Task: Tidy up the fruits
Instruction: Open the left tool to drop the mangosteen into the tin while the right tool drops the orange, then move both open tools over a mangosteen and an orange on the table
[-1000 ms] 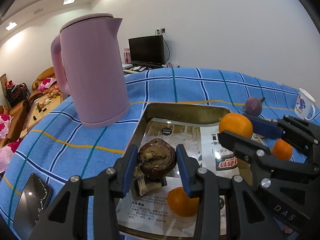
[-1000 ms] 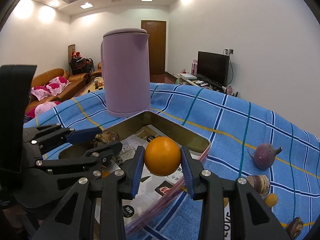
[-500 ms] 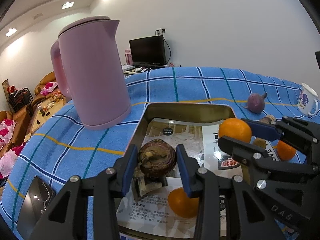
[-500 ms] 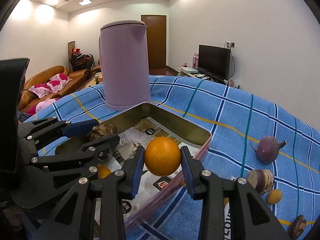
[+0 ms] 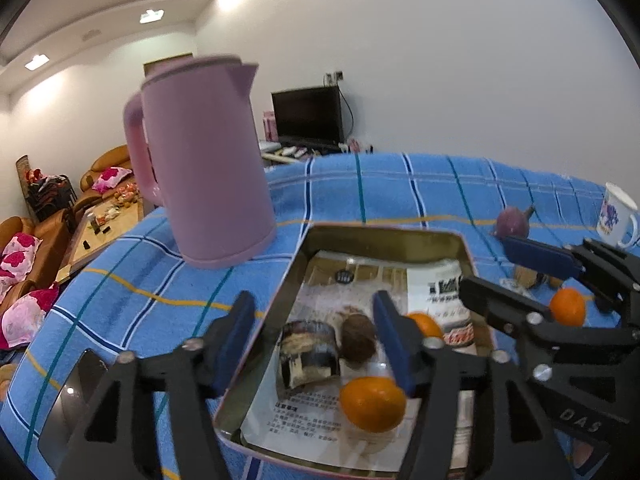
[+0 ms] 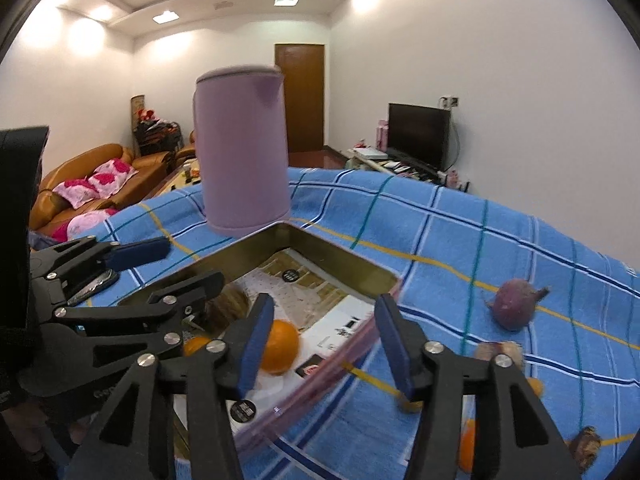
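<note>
Both drops landed inside the tin tray [image 5: 384, 236], on its paper liner. Left gripper [image 5: 314, 334]: jaws had just been opening, spread, nothing pinched; brown fruit [image 5: 357, 340] lay below. Right gripper [image 6: 324, 340]: jaws likewise just opened, spread and empty; orange [image 6: 282, 346] rested in tray. Recommended: lift straight up w/o nudging fruit, then fetch the purple fruit [image 6: 514, 308] from cloth.
</note>
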Available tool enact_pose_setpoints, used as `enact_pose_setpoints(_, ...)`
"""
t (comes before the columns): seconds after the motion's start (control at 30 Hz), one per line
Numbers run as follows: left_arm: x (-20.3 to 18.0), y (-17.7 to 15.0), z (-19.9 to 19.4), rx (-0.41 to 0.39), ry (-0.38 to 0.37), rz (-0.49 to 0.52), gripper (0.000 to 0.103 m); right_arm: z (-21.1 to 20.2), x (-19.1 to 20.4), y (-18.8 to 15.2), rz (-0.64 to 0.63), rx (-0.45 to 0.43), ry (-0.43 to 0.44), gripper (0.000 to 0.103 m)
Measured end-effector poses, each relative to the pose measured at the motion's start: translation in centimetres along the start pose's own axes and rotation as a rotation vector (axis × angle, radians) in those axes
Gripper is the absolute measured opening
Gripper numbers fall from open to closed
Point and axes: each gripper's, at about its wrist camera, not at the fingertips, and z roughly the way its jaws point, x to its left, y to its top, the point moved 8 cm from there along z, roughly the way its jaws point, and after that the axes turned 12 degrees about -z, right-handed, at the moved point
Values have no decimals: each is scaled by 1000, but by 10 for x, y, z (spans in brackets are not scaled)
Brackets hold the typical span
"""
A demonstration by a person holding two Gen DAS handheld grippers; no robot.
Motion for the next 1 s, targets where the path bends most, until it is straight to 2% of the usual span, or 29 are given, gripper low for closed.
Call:
enact_pose_setpoints(0.03,-4,2,-4,-12,-12,-5,77,-6,-4,0,6,-5,-10,60)
enact_pose_setpoints(0.17,-30,4,-21,-45,-84,11,89,-37,-32,-7,10,-8,-96,63)
enact_pose_setpoints(0.33,-82,-8,-30,-21,-171,71,90,-77,-86,-37,86,14,-221,64)
enact_pose_setpoints(0.43,-109,-18,-29,0,-203,106,90,-92,-116,-60,128,41,-301,64)
enact_pose_setpoints(0.57,-139,-32,-26,40,-238,146,90,-106,-152,-92,223,79,-366,64)
enact_pose_setpoints(0.77,-182,-47,-15,107,-283,204,89,-103,-175,-122,290,163,-386,64)
enact_pose_setpoints(1.0,-207,-61,0,208,-332,216,72,-95,-178,-135,327,229,-351,64)
